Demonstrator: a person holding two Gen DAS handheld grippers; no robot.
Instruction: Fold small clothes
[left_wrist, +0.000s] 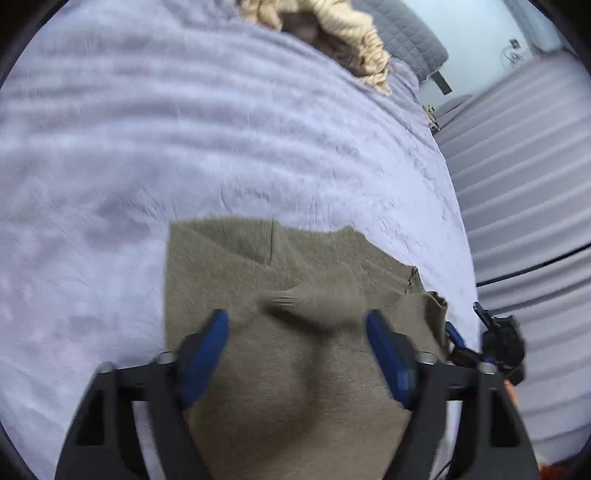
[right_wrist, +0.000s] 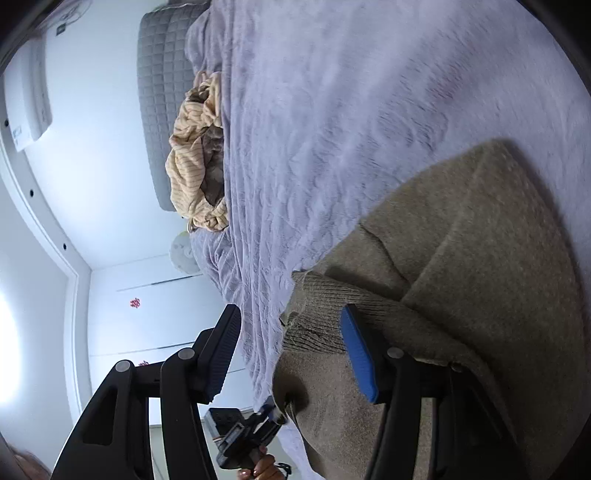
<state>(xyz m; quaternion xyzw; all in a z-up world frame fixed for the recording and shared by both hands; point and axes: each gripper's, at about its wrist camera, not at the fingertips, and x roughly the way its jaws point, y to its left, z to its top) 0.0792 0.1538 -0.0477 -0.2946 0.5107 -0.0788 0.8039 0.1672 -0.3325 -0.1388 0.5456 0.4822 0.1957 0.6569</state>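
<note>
An olive-brown knit garment (left_wrist: 280, 332) lies on the lavender blanket (left_wrist: 184, 147), partly folded, with a ribbed cuff or hem near its right edge. My left gripper (left_wrist: 297, 325) is open just above the garment, its blue fingers spread either side of a raised fold. My right gripper (right_wrist: 291, 332) is open at the garment's edge (right_wrist: 461, 277), with the ribbed hem (right_wrist: 321, 314) between its fingers. The right gripper also shows in the left wrist view (left_wrist: 461, 339), touching the garment's right edge. The left gripper shows in the right wrist view (right_wrist: 266, 417), at the garment's lower edge.
A crumpled tan striped garment (left_wrist: 354, 33) with a darker brown piece lies far up the bed, also in the right wrist view (right_wrist: 195, 158). A grey quilted headboard (right_wrist: 162, 92) stands behind it. The bed edge (left_wrist: 454, 206) drops off at the right beside a striped surface.
</note>
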